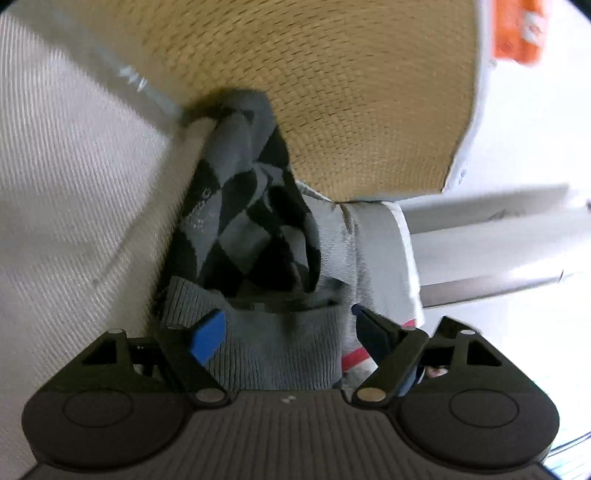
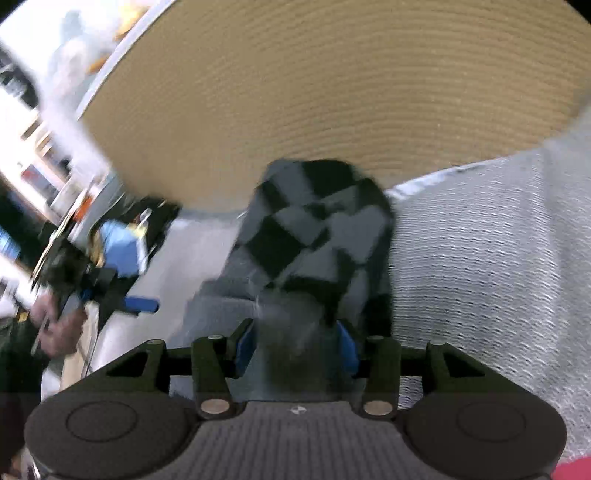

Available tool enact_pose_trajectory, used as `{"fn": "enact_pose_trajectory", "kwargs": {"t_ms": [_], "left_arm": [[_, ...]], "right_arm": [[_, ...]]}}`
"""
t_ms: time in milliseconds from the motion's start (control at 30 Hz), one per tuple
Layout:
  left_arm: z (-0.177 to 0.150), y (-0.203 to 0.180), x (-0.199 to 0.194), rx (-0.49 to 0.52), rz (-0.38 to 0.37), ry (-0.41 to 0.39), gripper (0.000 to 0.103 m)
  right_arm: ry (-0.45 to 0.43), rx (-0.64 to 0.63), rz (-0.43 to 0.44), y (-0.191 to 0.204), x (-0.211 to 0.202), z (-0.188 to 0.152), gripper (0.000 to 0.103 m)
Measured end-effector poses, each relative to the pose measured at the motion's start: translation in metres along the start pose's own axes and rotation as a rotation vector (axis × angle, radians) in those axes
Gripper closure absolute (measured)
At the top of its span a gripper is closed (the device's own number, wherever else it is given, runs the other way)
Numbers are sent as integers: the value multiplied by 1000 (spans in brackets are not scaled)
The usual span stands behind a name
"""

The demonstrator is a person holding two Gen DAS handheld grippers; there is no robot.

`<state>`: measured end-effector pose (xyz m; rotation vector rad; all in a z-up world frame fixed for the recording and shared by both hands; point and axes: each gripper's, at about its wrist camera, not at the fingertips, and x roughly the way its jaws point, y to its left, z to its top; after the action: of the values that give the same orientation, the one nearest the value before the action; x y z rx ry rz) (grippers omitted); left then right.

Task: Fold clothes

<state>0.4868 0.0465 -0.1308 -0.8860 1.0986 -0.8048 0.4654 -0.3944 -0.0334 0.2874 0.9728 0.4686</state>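
A grey and black diamond-patterned sock (image 1: pixel 243 221) lies bunched where a white woven cloth (image 1: pixel 74 203) meets a tan woven basket (image 1: pixel 332 92). Its ribbed grey cuff (image 1: pixel 273 350) sits between the blue pads (image 1: pixel 208 338) of my left gripper (image 1: pixel 288 334), which stands open and does not press it. In the right wrist view the same sock (image 2: pixel 314 236) reaches back between the fingers of my right gripper (image 2: pixel 297 350). The blue pads (image 2: pixel 347 349) flank the cuff with a wide gap and no visible squeeze; the picture is blurred.
A pale grey and white garment with a red stripe (image 1: pixel 373 251) lies right of the sock. The other gripper's blue pad (image 2: pixel 142 304) and a hand (image 2: pixel 55 332) show at the left. An orange object (image 1: pixel 517 33) sits far right. White cloth (image 2: pixel 498 258) covers the right.
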Motion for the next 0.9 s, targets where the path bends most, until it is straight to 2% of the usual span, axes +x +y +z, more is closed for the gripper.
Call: {"fn": "enact_pose_trajectory", "kwargs": {"t_ms": [67, 167, 267, 300, 367, 400, 467, 567, 633, 667, 733, 833, 900], "left_arm": [[-18, -19, -3, 120, 13, -18, 23], [-59, -50, -11, 382, 61, -14, 23], [-106, -74, -11, 650, 127, 1, 23], [-123, -77, -11, 732, 162, 10, 22], [-163, -80, -8, 912, 249, 41, 22], [-181, -79, -4, 990, 297, 63, 22], [-214, -74, 1, 1113, 362, 87, 22], [-253, -69, 6, 1242, 449, 48, 21], [-277, -67, 13, 1358, 537, 0, 19], [-287, -67, 15, 1415, 568, -8, 18], [-299, -63, 26, 1510, 628, -9, 16], [-303, -58, 36, 1573, 692, -25, 12], [-304, -53, 43, 1632, 732, -15, 10]], "right_arm": [[-59, -1, -90, 6, -4, -7, 52], [-199, -51, -243, 22, -22, -25, 52], [-288, -100, -182, 36, -43, -59, 52], [-295, -151, -181, 47, -43, -73, 51], [-300, -269, -192, 70, -40, -102, 48], [-300, -355, -233, 88, -38, -124, 48], [-279, -552, -331, 123, -31, -172, 39], [-225, -858, -495, 157, -5, -235, 38], [-205, -1039, -596, 174, 12, -271, 38], [-210, -1086, -620, 177, 18, -281, 35], [-209, -1090, -640, 179, 28, -291, 33], [-185, -1053, -664, 174, 40, -293, 33], [-164, -1100, -710, 174, 50, -296, 33]]}}
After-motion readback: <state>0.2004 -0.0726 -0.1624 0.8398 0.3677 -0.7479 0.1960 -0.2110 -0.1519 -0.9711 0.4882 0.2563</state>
